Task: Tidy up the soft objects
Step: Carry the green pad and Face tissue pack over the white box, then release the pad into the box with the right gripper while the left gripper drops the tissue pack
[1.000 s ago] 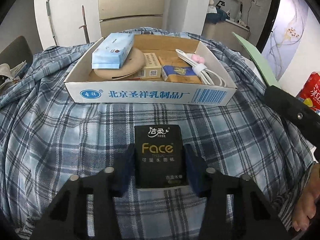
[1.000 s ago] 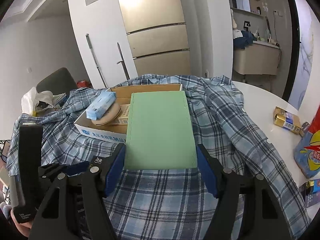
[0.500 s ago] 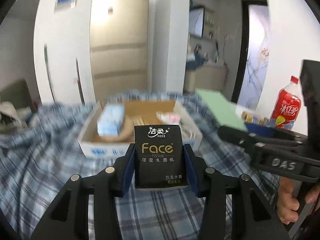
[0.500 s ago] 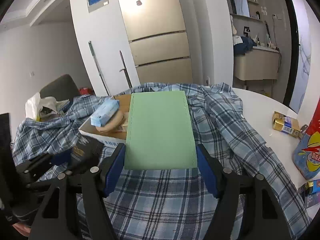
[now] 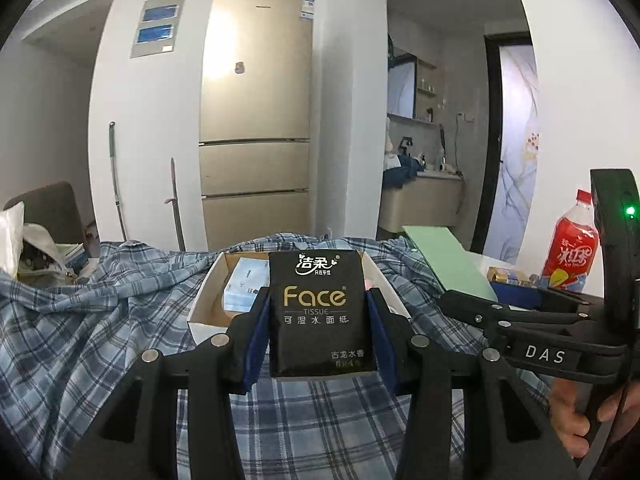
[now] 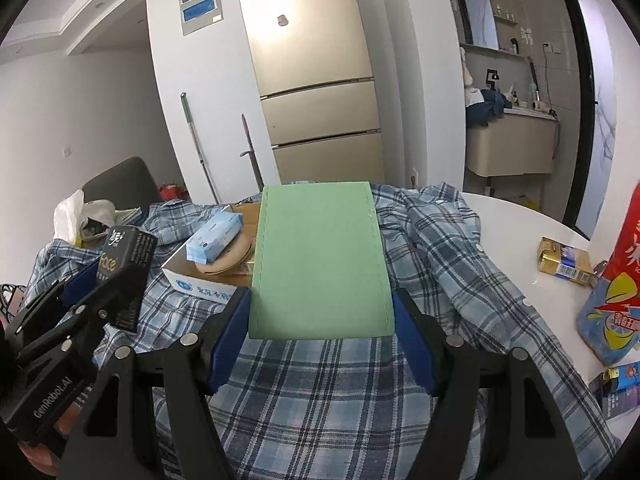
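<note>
The cardboard box sits on the plaid shirt spread over the white worktop. In it lie a pale blue tissue pack on a tan round disc. The left hand-held gripper is clamped on a black Face tissue pack, raised in front of the box. The right hand-held gripper grips a green flat pack by its near end, above the shirt. Only the right wrist view shows the gold carton on the worktop; only the left shows the whole red drink bottle.
</note>
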### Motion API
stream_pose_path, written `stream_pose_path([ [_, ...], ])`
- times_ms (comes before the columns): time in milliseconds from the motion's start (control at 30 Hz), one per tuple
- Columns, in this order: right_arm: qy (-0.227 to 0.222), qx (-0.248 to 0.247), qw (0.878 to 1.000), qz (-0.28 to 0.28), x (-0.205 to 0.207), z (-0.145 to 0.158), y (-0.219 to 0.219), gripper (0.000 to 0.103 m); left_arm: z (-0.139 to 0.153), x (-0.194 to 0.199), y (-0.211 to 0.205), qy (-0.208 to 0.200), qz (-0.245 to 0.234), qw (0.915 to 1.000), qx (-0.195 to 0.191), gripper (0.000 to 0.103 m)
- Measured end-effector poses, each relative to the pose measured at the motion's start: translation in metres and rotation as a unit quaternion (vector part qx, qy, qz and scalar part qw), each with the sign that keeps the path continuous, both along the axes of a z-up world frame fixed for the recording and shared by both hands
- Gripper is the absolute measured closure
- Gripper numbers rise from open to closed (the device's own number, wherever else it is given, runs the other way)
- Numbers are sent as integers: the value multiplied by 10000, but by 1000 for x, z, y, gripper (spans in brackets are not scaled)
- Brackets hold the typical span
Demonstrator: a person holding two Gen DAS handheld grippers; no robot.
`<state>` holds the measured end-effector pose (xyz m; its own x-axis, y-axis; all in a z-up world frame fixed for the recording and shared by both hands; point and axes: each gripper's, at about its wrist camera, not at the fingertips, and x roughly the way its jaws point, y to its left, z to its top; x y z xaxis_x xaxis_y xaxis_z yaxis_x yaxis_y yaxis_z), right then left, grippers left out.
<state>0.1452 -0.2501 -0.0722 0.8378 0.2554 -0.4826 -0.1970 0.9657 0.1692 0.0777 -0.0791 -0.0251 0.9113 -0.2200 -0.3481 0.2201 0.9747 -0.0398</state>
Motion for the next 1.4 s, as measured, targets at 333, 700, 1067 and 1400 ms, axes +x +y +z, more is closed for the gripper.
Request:
stream_pose_path([
  [333, -307, -249, 9991, 167, 7, 34, 13, 34, 27, 2, 11, -947, -37, 9955, -22, 55],
  [700, -775, -527, 9954, -179, 72, 65, 48, 34, 48, 61, 23, -1707, 621, 9833, 98, 55],
  [1067, -58, -29, 10000, 39, 117, 14, 54, 34, 33, 91, 44, -1236, 323, 9916, -219, 55],
  [1400, 371, -456, 9978, 303, 129, -15, 72, 34, 26, 99, 42, -1047, 324, 9939, -146, 55],
])
